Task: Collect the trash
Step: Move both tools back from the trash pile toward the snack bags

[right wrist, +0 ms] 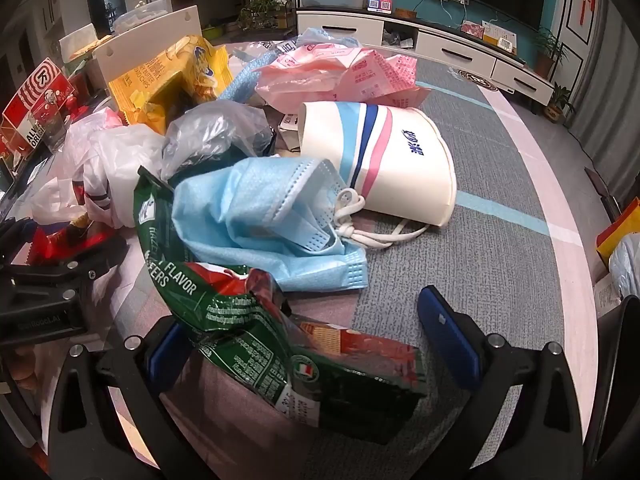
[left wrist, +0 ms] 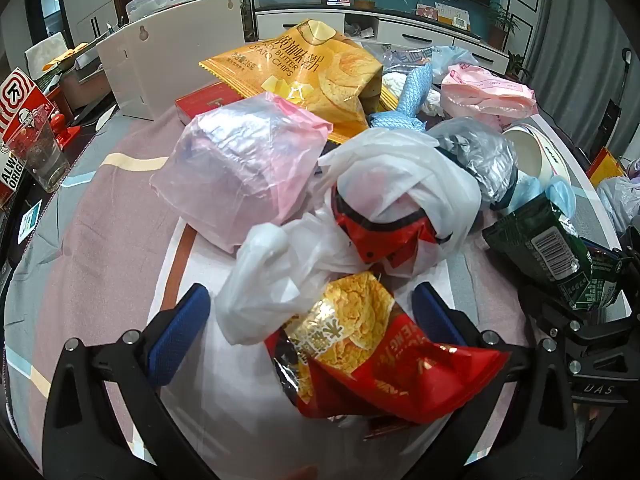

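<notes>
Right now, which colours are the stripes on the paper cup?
Light blue, dark blue and pink on the white paper cup, seen best from the right wrist.

Glossy foil snack bag (left wrist: 380, 344); matt paper cup (right wrist: 384, 160); woven cloth mask (right wrist: 260, 216).

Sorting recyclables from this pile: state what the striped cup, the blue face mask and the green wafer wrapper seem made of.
Striped cup: apparently coated paper, matte white with a rolled rim and printed stripes.
Blue face mask: looks like non-woven fabric, soft, pleated, dimpled at the edge, with white cord loops.
Green wafer wrapper: probably plastic film, glossy and sharply creased; any foil lining is not visible.
</notes>
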